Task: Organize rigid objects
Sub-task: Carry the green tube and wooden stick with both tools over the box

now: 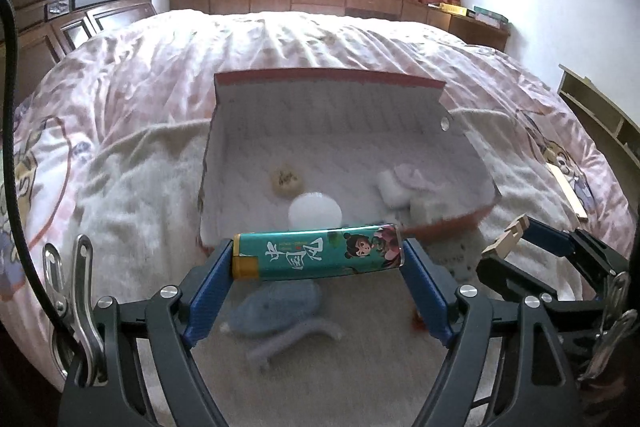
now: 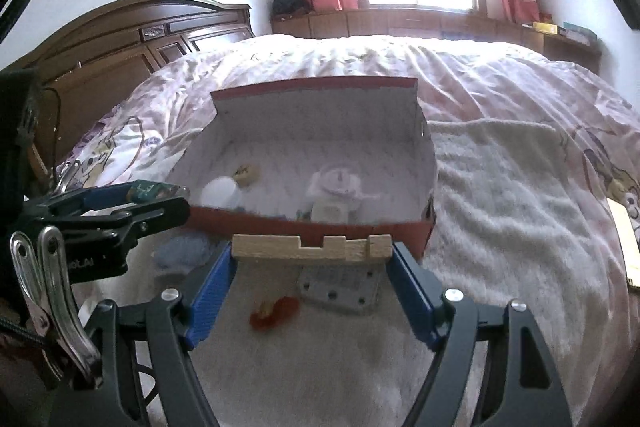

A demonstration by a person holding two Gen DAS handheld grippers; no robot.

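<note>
Holding a teal tin (image 1: 318,253) crosswise in my left hand-held gripper (image 1: 320,259), pinched end to end, I hover just in front of the red box (image 1: 460,219) on the bed. My right hand-held gripper (image 2: 312,255) pinches a notched wooden block (image 2: 312,247) by its ends, also just short of the box's near wall. Both grips catch only the ends, so either piece could pivot or slip out. Clipping the box wall could also shove the box across the soft blanket (image 2: 500,195).
</note>
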